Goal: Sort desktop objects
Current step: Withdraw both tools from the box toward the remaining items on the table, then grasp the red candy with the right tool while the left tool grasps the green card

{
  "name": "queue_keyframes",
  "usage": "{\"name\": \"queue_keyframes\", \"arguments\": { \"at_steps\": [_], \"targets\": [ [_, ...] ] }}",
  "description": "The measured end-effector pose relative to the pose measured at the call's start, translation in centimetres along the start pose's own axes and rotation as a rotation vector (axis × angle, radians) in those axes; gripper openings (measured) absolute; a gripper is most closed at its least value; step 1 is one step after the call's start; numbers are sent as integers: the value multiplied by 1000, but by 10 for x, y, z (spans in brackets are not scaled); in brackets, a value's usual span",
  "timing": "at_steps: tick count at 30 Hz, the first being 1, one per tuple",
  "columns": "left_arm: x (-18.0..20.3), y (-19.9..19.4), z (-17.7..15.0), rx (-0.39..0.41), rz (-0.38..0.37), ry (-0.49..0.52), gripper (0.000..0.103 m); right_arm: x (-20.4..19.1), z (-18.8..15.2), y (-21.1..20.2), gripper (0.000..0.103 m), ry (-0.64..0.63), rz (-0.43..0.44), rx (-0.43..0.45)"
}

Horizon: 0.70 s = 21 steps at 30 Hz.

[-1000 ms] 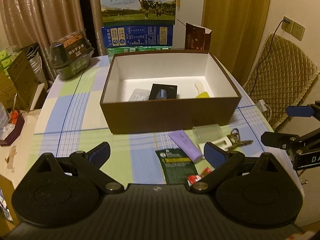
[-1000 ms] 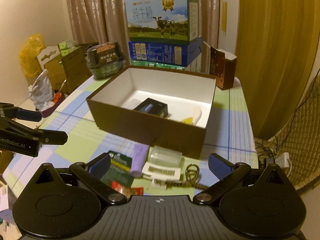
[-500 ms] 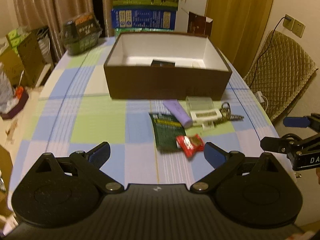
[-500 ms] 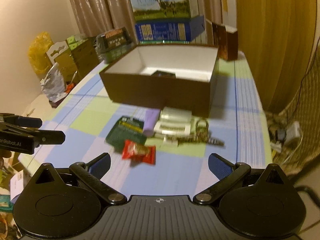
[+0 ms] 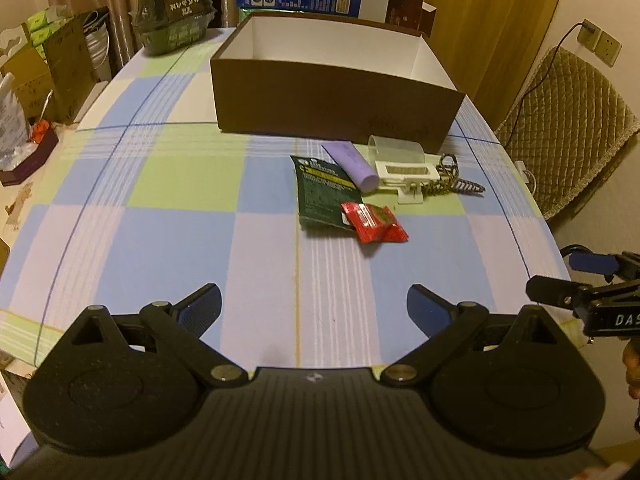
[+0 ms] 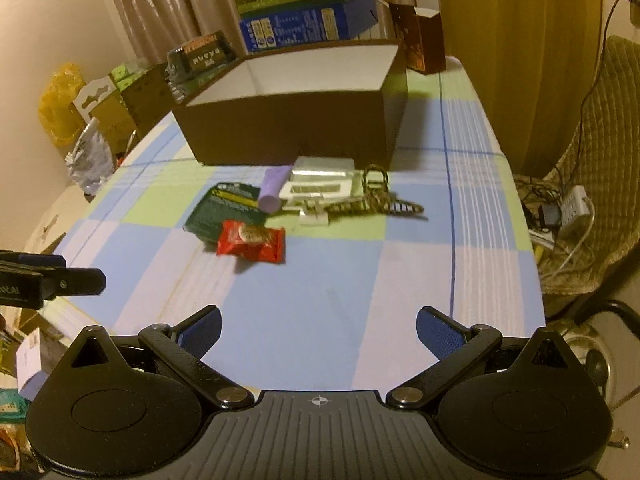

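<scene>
You've pulled both grippers back from the box (image 5: 336,92); left gripper (image 5: 314,308) and right gripper (image 6: 318,326) gape empty. Red packet (image 5: 374,222), pouch (image 5: 322,190), tube (image 5: 354,164), keys (image 5: 452,180) lie before it.
</scene>
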<state>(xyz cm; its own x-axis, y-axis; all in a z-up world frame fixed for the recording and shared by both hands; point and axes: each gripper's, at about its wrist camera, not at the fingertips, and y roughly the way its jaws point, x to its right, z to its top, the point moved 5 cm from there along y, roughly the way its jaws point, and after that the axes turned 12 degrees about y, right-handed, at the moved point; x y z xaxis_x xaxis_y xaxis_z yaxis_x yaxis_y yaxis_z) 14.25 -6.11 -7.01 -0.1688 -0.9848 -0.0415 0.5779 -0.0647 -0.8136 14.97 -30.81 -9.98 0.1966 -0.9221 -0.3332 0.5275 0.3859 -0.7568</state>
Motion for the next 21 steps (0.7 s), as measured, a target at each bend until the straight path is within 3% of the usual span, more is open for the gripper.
{"name": "queue_keyframes", "arguments": {
  "at_steps": [8,21],
  "targets": [
    [-7,14,-3,-25,-3,-12,95,-4,-3,18,101,6,6,-29],
    [-45,53,16,-74,-6,4,94,-39,22,71,101,4,33,-65]
  ]
}}
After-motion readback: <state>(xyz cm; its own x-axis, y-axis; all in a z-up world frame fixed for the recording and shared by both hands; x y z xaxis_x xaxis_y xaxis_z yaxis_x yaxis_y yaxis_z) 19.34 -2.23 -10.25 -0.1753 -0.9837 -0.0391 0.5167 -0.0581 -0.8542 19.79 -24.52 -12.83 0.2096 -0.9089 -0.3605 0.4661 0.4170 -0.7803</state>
